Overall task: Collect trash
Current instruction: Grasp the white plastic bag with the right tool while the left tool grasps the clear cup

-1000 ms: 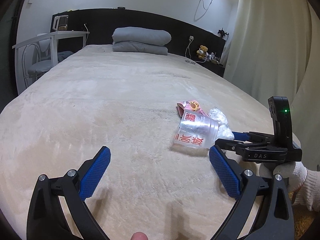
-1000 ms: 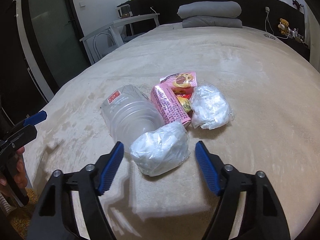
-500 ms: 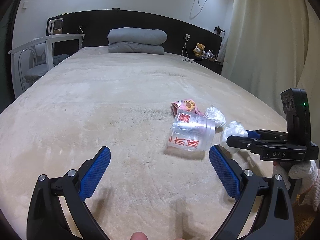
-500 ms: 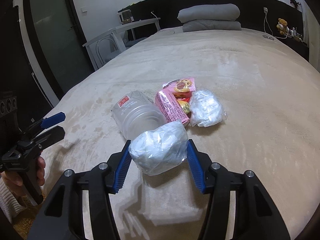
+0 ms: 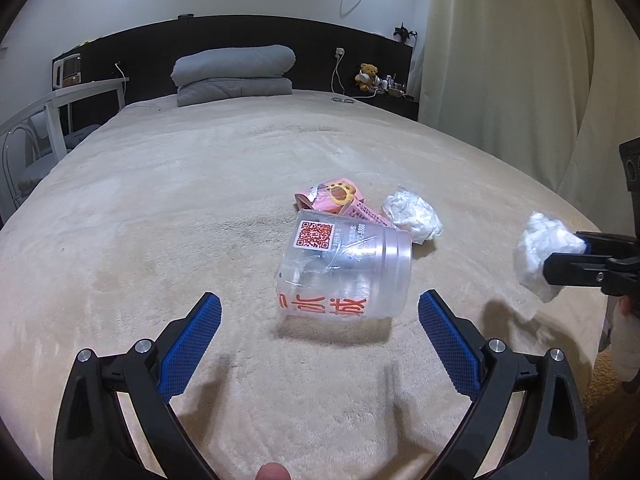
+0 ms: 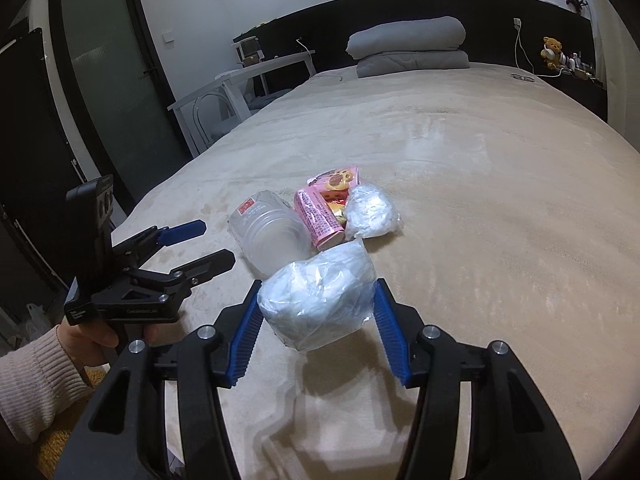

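Right hand-held gripper (image 6: 318, 316) was pinching a crumpled white plastic bag (image 6: 320, 300) between both blue pads, bag lifted clear of the bed (image 6: 500, 240) with its shadow on the cover below. Left hand-held gripper (image 5: 320, 320) was spread wide, holding nothing, hovering just short of the clear plastic cup (image 5: 346, 270). Cup lay on its side on the bed, red lettering and QR sticker facing up. Just behind the cup: pink snack wrapper (image 5: 334, 196), touching it. Second crumpled white bag (image 5: 414, 214) sat beside the cup's rim, against the wrapper. Far behind the cup, a folded grey duvet (image 5: 234, 74) rested at the black headboard (image 5: 320, 40).
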Available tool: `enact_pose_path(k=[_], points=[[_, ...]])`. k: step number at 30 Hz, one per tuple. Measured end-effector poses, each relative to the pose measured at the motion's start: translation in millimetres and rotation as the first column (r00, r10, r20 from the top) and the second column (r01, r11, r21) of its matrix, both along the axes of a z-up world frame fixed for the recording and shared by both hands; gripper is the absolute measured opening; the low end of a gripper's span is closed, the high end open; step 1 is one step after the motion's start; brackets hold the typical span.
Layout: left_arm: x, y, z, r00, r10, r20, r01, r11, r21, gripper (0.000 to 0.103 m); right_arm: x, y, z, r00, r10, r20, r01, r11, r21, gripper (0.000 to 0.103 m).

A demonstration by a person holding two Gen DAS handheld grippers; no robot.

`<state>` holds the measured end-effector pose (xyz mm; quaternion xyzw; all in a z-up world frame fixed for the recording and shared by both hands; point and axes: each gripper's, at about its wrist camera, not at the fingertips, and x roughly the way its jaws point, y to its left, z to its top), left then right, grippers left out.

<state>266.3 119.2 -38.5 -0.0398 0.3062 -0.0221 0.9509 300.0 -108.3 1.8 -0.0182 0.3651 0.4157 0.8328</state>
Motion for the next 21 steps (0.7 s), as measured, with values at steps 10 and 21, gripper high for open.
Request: enact_pose_path(k=[10, 21], points=[[28.6, -9.1, -11.4, 0.999, -0.033, -0.036, 0.034, 0.999, 0.023, 0.097, 0.4, -24.8, 1.1, 1.000, -0.020, -0.008, 0.020, 1.000, -0.003, 0.054], [53.1, -17.3, -11.6, 0.996, 0.001, -0.087, 0.001, 1.000, 0.015, 0.096, -0.1, -19.8, 2.2, 1.000, 0.006, -0.008, -0.006, 1.000, -0.014, 0.054]])
